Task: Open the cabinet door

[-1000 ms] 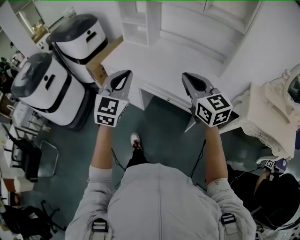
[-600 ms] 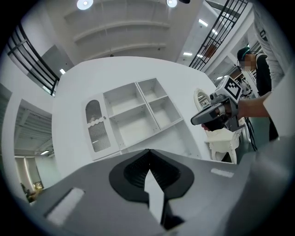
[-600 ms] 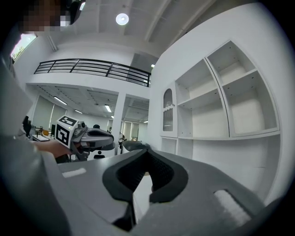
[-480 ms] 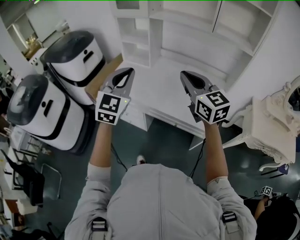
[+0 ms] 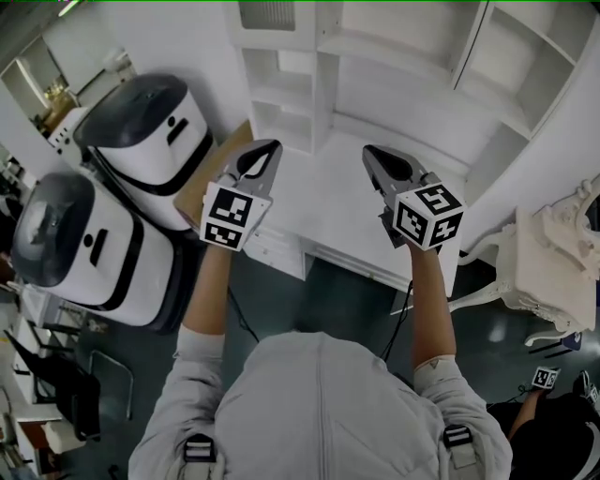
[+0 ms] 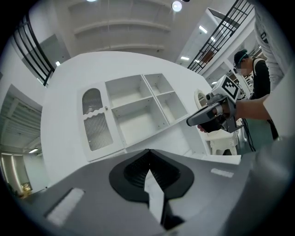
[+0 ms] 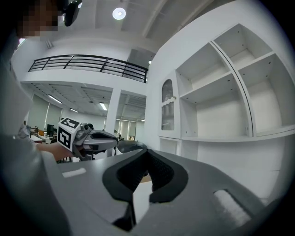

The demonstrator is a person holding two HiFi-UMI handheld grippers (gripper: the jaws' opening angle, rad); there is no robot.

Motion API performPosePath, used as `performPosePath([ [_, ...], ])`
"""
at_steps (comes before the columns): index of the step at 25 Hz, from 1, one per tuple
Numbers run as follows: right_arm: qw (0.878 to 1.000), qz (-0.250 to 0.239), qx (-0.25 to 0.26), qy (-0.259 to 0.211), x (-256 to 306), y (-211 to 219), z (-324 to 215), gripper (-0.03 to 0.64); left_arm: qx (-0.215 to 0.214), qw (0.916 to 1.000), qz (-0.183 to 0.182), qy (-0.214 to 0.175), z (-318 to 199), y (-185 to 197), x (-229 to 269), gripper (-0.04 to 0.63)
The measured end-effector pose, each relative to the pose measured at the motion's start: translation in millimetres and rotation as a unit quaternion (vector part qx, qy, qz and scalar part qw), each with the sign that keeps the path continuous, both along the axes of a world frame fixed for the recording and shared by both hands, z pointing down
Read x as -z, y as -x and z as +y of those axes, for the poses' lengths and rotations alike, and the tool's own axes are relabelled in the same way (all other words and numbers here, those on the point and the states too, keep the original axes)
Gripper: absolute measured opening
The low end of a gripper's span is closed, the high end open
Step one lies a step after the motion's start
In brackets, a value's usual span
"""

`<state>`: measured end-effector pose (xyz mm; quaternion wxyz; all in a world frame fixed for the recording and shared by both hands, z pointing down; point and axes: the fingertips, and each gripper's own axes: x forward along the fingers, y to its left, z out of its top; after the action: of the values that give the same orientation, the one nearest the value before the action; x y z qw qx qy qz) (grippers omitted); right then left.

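Cabinet door (image 6: 96,122) shows its slatted front in gripper views, foreshortened overhead; left gripper (image 5: 270,148) and right gripper (image 5: 369,151) closed, empty.

The setting is presenting as a large indoor test hall or lab, fitted out with staged home furniture. A mezzanine railing (image 7: 87,62) is running along an upper level, and a ceiling lamp (image 7: 119,13) is shining overhead. A white cabinet (image 5: 323,84) with open shelves is standing behind a white tabletop (image 5: 328,187). Two white-and-grey machines (image 5: 150,122) are standing beside it, and dark chairs (image 5: 56,370) are standing on the dark floor (image 5: 328,300).
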<state>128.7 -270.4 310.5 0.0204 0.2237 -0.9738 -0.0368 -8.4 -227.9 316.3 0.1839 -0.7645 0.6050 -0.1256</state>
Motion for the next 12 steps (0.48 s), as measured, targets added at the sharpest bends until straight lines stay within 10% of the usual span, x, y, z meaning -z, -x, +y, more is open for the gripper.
performPosePath([
  [12, 0.999, 0.006, -0.047, 0.000, -4.8, 37.0, -46.7, 0.002, -0.017, 0.9997, 0.010, 0.013, -48.3, 38.4, -9.1, 0.018],
])
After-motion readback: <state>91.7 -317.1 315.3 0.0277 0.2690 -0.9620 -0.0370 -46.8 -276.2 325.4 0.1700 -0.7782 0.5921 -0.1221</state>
